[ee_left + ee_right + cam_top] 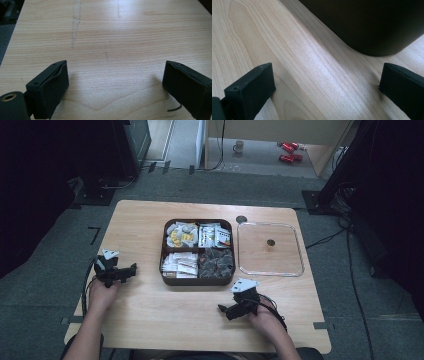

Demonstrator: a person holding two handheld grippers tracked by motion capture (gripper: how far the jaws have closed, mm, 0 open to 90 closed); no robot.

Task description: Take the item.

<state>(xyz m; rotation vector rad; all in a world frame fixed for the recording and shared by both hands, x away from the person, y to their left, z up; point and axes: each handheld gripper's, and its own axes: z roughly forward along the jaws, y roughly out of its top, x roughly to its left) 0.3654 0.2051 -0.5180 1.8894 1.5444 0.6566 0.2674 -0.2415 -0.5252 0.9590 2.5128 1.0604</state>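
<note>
**Both grippers resting wide beside the snack box**

Grey carpet surrounds our light wooden table (150,310), with dark stands at the sides and a mug (239,146) on the floor beyond. At the table's middle sits a dark brown box (197,280) split into four compartments: yellow-and-white packets at far left, white sachets at far right, white packets at near left, dark wrapped pieces at near right. Just to its right lies a clear square lid (270,249), flat on the wood.

We hold the left gripper (131,268) low over the table, left of the box and apart from it; its jaws stand wide with bare wood between them. Our right gripper (221,308) sits near the front edge, just below the box's near right corner, jaws also wide and holding nothing. In the right gripper view the box's dark rounded corner (372,27) looms close ahead.
</note>
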